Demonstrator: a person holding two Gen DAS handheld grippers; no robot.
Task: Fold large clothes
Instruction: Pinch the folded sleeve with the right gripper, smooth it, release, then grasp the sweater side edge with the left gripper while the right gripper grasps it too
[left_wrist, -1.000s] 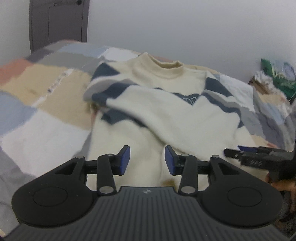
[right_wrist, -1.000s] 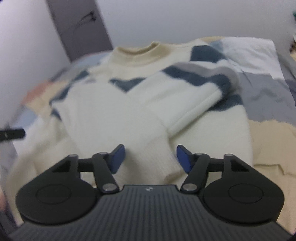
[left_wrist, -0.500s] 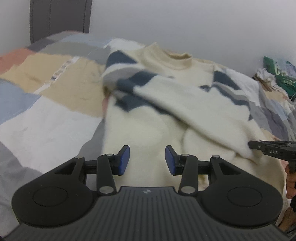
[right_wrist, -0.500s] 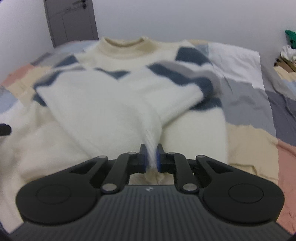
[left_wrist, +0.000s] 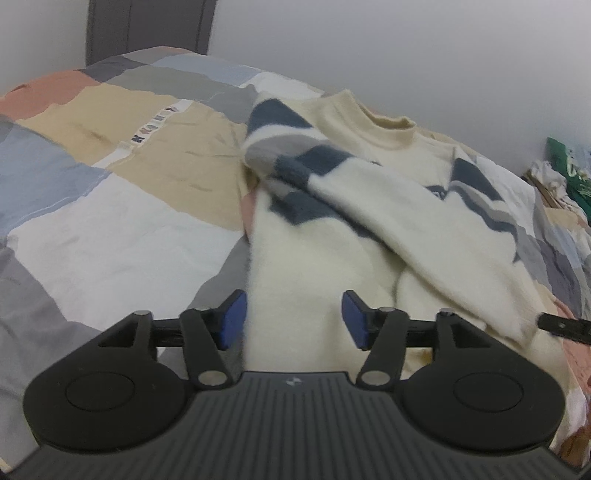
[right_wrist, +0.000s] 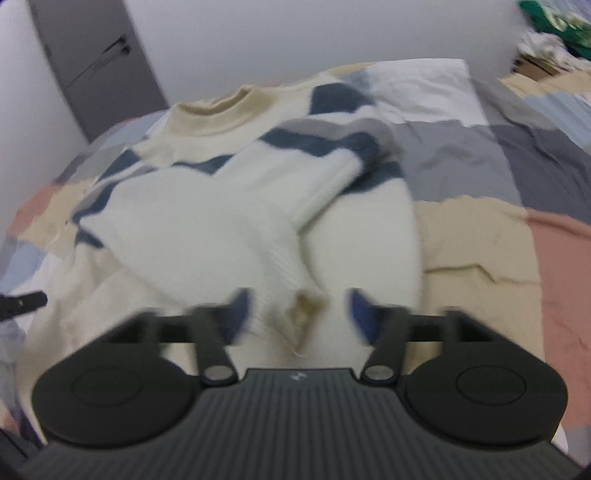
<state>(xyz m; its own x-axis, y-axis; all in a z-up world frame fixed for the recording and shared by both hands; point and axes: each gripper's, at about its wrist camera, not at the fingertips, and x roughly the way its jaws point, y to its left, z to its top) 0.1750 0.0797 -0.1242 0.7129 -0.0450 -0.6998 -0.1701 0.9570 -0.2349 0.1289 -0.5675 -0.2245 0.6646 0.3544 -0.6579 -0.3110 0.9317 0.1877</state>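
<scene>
A cream sweater (left_wrist: 332, 236) with navy and grey stripes lies on the bed, collar toward the wall, both sleeves folded across its chest. It also shows in the right wrist view (right_wrist: 229, 221). My left gripper (left_wrist: 293, 323) is open and empty over the sweater's lower left body. My right gripper (right_wrist: 299, 310) is open, its image blurred, with the cuff (right_wrist: 291, 306) of the left sleeve lying loose between its fingers. The right gripper's tip (left_wrist: 561, 326) shows at the right edge of the left wrist view.
A patchwork bedcover (left_wrist: 110, 221) in beige, grey, white and pink lies under the sweater. A grey door (right_wrist: 96, 62) stands against the far wall. A pile of clothes and green packaging (left_wrist: 565, 177) sits beside the bed on the right.
My right gripper closed on the sleeve cuff, drew it across the sweater and has now opened, letting it go. My left gripper stayed open and shifted left along the hem.
</scene>
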